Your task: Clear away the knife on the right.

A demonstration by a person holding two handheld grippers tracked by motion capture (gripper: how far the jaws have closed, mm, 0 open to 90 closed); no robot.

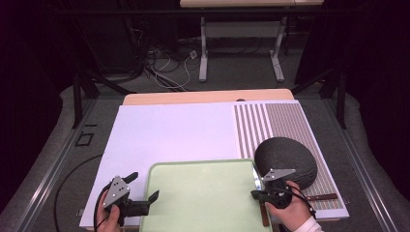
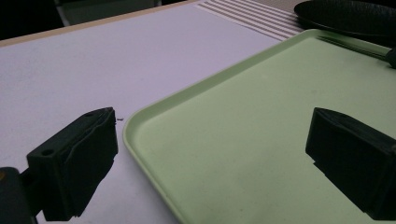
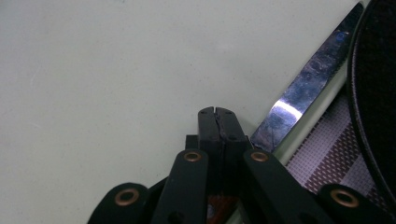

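A pale green tray [image 1: 203, 198] [image 2: 261, 116] [image 3: 116, 70] lies at the near edge of the table. My left gripper [image 1: 144, 186] [image 2: 212, 121] is open and straddles the tray's left rim, one jaw over the white mat [image 2: 93, 60] and the other over the tray. Along the tray's right rim lies a knife [image 1: 265, 215] with a shiny blade [image 3: 308, 79] and a brown handle. My right gripper [image 1: 254, 195] [image 3: 217, 112] is shut, its jaw tips pressed together over the tray just left of the blade. Nothing shows between the tips.
A black textured plate [image 1: 285, 154] [image 2: 350, 14] [image 3: 378, 93] sits right of the tray on a striped placemat [image 1: 290, 125] [image 3: 327, 158]. Another brown-handled utensil [image 1: 321, 196] lies near the plate's front edge. The white mat [image 1: 169, 130] stretches beyond the tray.
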